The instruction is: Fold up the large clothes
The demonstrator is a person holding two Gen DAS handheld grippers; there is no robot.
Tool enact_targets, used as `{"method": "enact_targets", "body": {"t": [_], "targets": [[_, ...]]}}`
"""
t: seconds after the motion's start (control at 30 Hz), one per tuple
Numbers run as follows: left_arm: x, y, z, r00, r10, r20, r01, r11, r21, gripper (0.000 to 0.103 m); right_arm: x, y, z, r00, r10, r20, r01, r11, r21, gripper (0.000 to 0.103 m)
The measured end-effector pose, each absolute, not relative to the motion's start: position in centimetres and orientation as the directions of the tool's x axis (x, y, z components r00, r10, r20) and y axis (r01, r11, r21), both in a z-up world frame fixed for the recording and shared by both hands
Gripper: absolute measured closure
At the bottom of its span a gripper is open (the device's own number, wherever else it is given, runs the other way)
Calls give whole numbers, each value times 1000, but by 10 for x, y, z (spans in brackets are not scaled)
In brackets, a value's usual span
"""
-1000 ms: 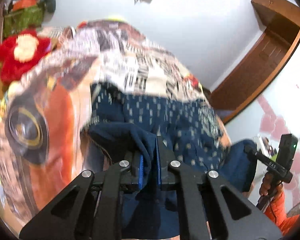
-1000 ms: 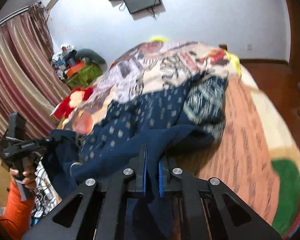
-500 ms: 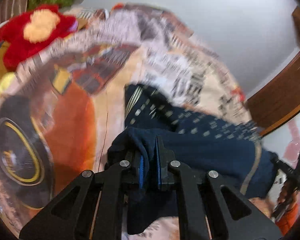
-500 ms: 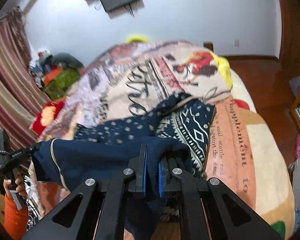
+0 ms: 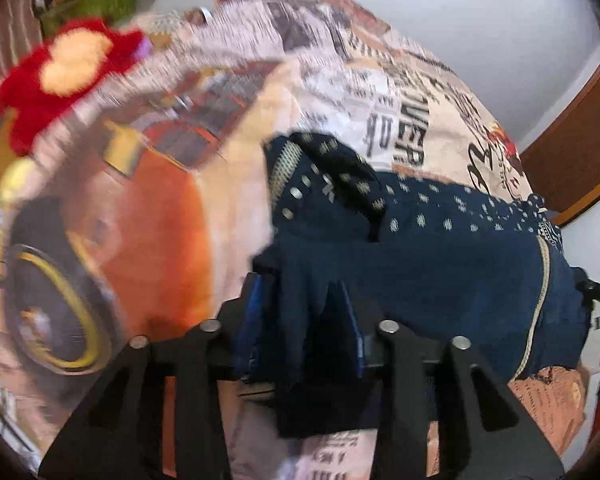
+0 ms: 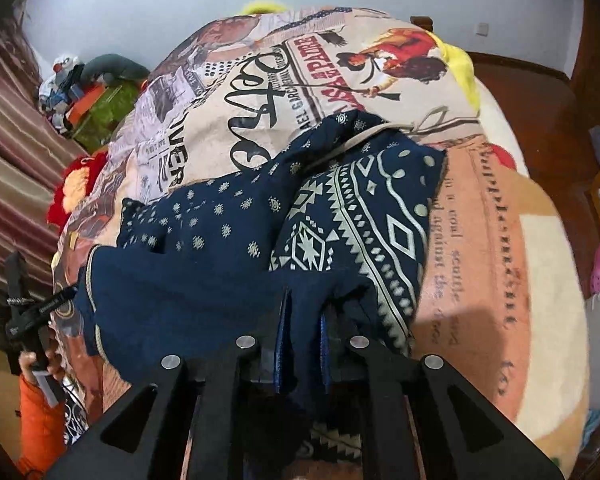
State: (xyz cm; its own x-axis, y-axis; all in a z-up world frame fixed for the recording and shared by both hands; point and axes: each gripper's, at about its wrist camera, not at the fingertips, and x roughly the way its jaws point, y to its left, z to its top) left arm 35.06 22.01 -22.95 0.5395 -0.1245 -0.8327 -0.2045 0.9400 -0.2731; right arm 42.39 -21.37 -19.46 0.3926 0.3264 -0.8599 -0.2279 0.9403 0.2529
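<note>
A large navy garment point(image 6: 236, 224) with pale dots and a patterned border lies on a printed bedspread point(image 6: 260, 80); it also shows in the left wrist view point(image 5: 440, 248). My left gripper point(image 5: 300, 320) is open, its jaws parted, with a corner of the plain navy edge lying loose between them. My right gripper point(image 6: 302, 332) is shut on the other corner. The edge is stretched between the two grippers above the patterned part. The left gripper also shows in the right wrist view point(image 6: 32, 312).
A red plush toy point(image 5: 56, 76) lies at the bed's left side. Striped curtains point(image 6: 8, 152) and a pile of things point(image 6: 84, 92) stand to the left. Wooden furniture point(image 5: 572, 152) is at the right. A white wall lies behind.
Both grippers carried the navy edge forward over the patterned part and lowered it toward the bed. The left jaws have parted and loosened their hold.
</note>
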Motion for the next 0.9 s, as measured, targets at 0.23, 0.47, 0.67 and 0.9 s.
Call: {"method": "enact_targets", "body": {"t": [0.23,0.47,0.67,0.9], "targets": [[315,236,-210,564,-98,-820,-222,938,-265,59,389,-220,-156,516,259,-816,-243,958,150,40],[295,224,-246,490,-249,-835,-188,906,-380,56,344,-225,-146,525,329,-785,-279,938,207,37],[302,211,-277,440,-302,-845,-195,887,-419,59,327,-220,-189,429,366,-826,-240,928,286,37],[310,202,-272,447,-328,-832,-143,892,-429,98,336,-208,-217,347,405,-846,-206,913,352,71]]}}
